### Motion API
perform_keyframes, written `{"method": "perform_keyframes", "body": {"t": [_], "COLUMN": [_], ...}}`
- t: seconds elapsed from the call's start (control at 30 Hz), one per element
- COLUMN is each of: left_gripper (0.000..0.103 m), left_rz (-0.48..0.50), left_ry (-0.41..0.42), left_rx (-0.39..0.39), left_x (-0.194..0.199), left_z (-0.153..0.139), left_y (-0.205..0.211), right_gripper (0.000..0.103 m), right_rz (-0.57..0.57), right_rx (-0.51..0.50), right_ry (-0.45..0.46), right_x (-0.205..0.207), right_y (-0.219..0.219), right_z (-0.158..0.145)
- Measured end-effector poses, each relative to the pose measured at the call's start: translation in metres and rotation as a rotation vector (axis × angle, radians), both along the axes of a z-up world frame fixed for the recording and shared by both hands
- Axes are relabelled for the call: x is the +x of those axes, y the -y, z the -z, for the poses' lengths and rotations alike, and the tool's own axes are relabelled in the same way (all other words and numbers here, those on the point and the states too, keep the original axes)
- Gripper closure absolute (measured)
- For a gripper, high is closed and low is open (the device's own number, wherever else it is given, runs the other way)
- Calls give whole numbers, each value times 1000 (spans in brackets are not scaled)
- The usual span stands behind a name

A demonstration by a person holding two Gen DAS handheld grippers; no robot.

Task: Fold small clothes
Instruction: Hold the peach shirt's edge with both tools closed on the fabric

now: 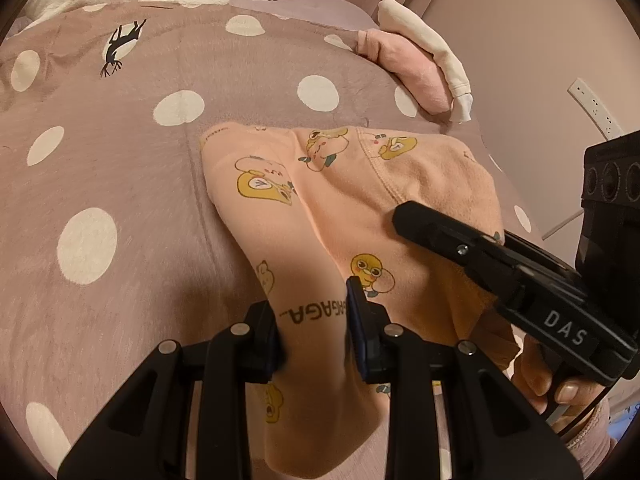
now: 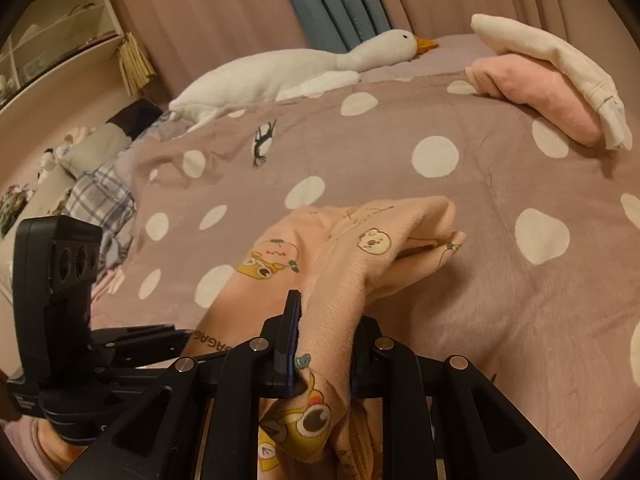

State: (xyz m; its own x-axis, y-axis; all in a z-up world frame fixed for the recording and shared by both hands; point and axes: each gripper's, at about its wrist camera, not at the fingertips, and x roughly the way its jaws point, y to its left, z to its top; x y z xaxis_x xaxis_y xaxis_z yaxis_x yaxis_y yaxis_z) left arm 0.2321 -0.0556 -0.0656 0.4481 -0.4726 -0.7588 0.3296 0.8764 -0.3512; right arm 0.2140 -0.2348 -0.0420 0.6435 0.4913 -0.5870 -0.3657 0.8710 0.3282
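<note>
A small peach garment (image 1: 320, 208) printed with cartoon ducks lies partly on the dotted mauve bedspread (image 1: 120, 140). Its near edge is lifted off the bed. My left gripper (image 1: 314, 320) is shut on that near edge, with cloth bunched between its pads. In the right wrist view the same peach garment (image 2: 360, 248) drapes forward from my right gripper (image 2: 326, 344), which is shut on a gathered fold of it. In the left wrist view the right gripper (image 1: 416, 216) comes in from the right over the garment, held by a hand (image 1: 540, 380).
A pile of folded clothes, pink (image 1: 416, 76) under white (image 1: 432, 52), sits at the bed's far right. A white plush goose (image 2: 280, 68) lies along the far side. More bedding and clutter (image 2: 92, 192) lie left of the bed. A wall socket (image 1: 592, 104) is at right.
</note>
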Motion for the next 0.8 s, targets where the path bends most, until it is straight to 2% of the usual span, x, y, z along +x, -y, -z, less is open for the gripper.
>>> {"method": "perform_keyframes", "body": {"t": [0.8], "left_gripper": [74], "left_rz": [-7], "left_ry": [46], "left_rx": [15], "left_x": [-58], "left_z": [-20], "left_y": [-12], "right_gripper": [84], "right_rz": [-32], "right_rx": [0], "right_ry": [40], "right_x": [-53], "right_y": [-15], "right_z": [-16]}}
